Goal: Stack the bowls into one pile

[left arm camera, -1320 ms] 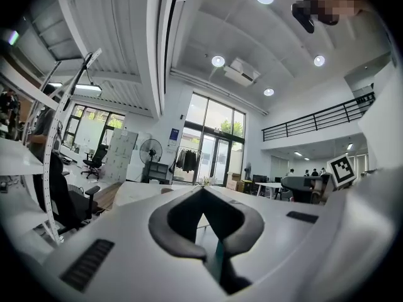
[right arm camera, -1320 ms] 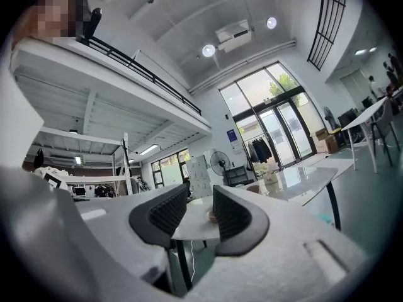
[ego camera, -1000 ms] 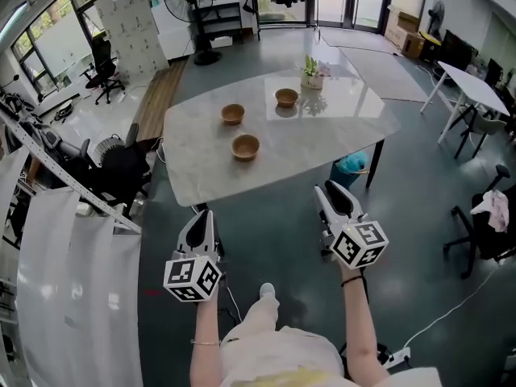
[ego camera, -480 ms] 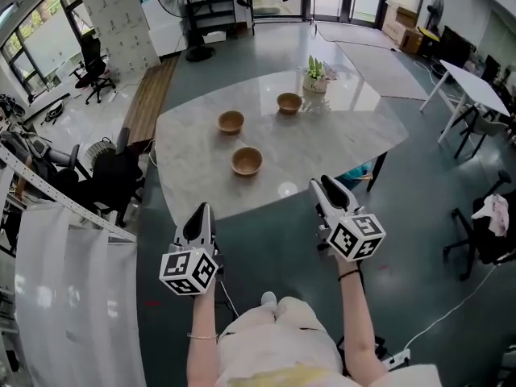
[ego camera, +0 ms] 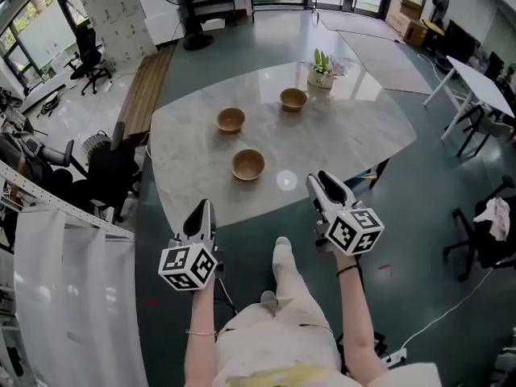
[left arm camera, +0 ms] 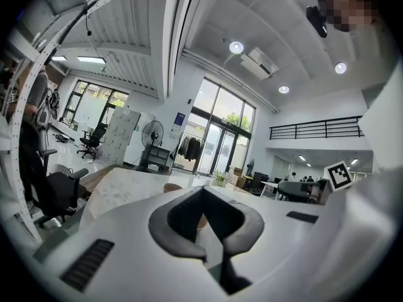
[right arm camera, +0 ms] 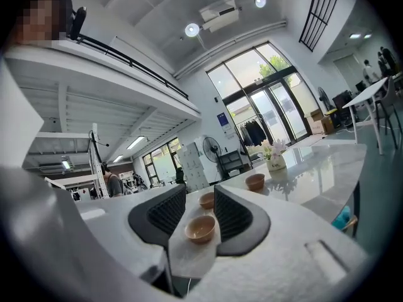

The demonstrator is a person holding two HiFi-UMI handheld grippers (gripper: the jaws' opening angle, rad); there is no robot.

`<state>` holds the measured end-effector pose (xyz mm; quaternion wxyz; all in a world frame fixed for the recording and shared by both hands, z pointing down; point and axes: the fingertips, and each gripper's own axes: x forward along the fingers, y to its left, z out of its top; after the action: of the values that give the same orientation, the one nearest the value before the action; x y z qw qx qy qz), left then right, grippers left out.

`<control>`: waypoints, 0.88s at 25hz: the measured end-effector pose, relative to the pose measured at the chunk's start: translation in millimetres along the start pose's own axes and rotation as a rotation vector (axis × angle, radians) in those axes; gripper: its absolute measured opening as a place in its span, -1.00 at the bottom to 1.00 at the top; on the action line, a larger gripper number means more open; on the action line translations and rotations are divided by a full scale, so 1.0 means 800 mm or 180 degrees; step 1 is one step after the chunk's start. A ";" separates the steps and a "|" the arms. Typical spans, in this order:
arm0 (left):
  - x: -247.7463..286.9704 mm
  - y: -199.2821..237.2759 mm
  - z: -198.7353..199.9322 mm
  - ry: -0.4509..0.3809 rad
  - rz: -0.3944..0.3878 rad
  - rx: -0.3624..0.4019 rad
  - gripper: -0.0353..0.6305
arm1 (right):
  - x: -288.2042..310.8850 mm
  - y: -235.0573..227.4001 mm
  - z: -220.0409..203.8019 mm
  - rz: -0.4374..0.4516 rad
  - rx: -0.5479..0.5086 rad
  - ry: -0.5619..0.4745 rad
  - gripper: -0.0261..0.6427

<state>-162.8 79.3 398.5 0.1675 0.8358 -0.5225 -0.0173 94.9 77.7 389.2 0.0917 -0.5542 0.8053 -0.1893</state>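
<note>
Bowls, three, wooden, all separate on the marble table [ego camera: 355, 135]. The near bowl [ego camera: 247, 164] sits toward my edge, the left bowl [ego camera: 230, 119] behind it, and the far bowl [ego camera: 293, 98] off to the right, well apart from both. No pile yet, nothing lifted. In the right gripper view the near bowl shows framed btw the jaws but lies far beyond them, not gripped.

Right hand-held gripper [ego camera: 324, 185] hovers at the table's near edge, jaws parted to a moderate gap, empty. Left hand-held gripper [ego camera: 201, 213] hangs by the same edge further left, jaws parted to a narrower gap w/ nothing in them.

My read: approach stage, first pick ahead. To do it well I'd bring the right one over the near bowl, drop one jaw inside the rim and one outside, and pinch the wall. Then lift straight and set it centred into the left bowl, its closest neighbour. The left one could steady the receiving bowl, since the polished stone looks slippery & a nudged bowl may skate.

Around: a plant pot [ego camera: 322, 69] stands just beside the far bowl and is the one obstacle, so I'd come at that bowl from the side away from it. Nothing stands btw the jaws and the near bowl. Off the table, a black chair [ego camera: 113, 172] at left and a white side table [ego camera: 476, 79] at right, neither near the work.
</note>
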 end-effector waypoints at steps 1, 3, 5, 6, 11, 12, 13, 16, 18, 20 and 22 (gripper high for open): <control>0.009 0.004 0.000 0.0015 0.0012 -0.0015 -0.89 | 0.010 -0.004 0.001 0.0012 0.0014 0.0027 -0.55; 0.029 0.014 0.001 0.0035 0.0045 -0.0049 -0.89 | 0.033 -0.012 0.000 0.0046 0.0041 0.0084 -0.55; 0.048 0.026 -0.002 0.0062 0.0076 -0.0083 -0.89 | 0.057 -0.020 -0.006 0.0076 0.0060 0.0149 -0.55; 0.057 0.033 -0.005 0.0081 0.0087 -0.0102 -0.89 | 0.070 -0.023 -0.010 0.0088 0.0072 0.0183 -0.55; 0.102 0.064 -0.016 0.0183 0.0172 -0.0215 -0.89 | 0.134 -0.039 -0.024 0.0173 0.0128 0.0348 -0.55; 0.113 0.067 -0.017 0.0206 0.0195 -0.0233 -0.89 | 0.146 -0.045 -0.025 0.0196 0.0135 0.0394 -0.55; 0.123 0.069 -0.018 0.0226 0.0218 -0.0252 -0.89 | 0.157 -0.051 -0.025 0.0216 0.0145 0.0439 -0.55; 0.152 0.080 -0.019 0.0279 0.0296 -0.0309 -0.89 | 0.191 -0.065 -0.027 0.0262 0.0185 0.0548 -0.55; 0.168 0.089 -0.020 0.0311 0.0359 -0.0353 -0.89 | 0.212 -0.072 -0.027 0.0300 0.0196 0.0616 -0.55; 0.184 0.098 -0.023 0.0331 0.0420 -0.0403 -0.89 | 0.234 -0.079 -0.028 0.0343 0.0200 0.0678 -0.55; 0.199 0.108 -0.026 0.0349 0.0476 -0.0444 -0.89 | 0.254 -0.086 -0.030 0.0383 0.0204 0.0734 -0.55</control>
<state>-161.2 -89.8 467.4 0.2544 0.7805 -0.5710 0.0046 70.6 -127.8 451.5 0.0273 -0.4763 0.8358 -0.2716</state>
